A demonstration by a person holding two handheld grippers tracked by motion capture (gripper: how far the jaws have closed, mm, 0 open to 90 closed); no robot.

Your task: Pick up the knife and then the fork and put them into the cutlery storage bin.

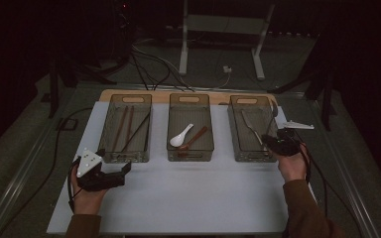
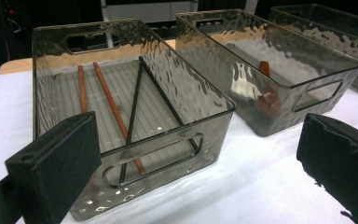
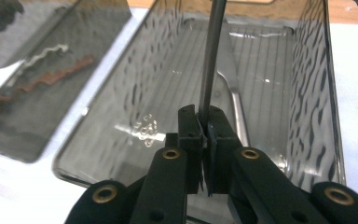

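Observation:
Three smoky clear bins stand in a row. My right gripper (image 1: pixel 269 140) (image 3: pixel 205 116) hovers over the near end of the right bin (image 1: pixel 248 157) (image 3: pixel 307 93), shut on the thin handle of a metal utensil (image 3: pixel 212 46) (image 1: pixel 273 116) that points away over the bin. Another metal utensil (image 3: pixel 230 84) (image 1: pixel 249 126) lies on that bin's floor. My left gripper (image 1: pixel 121 176) (image 2: pixel 198 163) rests low on the table before the left bin (image 1: pixel 126 156) (image 2: pixel 135 140), jaws wide open and holding nothing. That bin contains brown chopsticks (image 1: pixel 124 124) (image 2: pixel 107 98) and black chopsticks (image 1: pixel 139 130) (image 2: pixel 140 93).
The middle bin (image 1: pixel 190 157) (image 2: pixel 307 70) holds a white spoon (image 1: pixel 181 135) and a brown spoon (image 1: pixel 196 137) (image 2: pixel 266 93). All bins sit on a white table top (image 1: pixel 188 198) with bare room in front. Cables (image 1: pixel 149 69) and a white stand (image 1: pixel 218 29) lie beyond the far edge.

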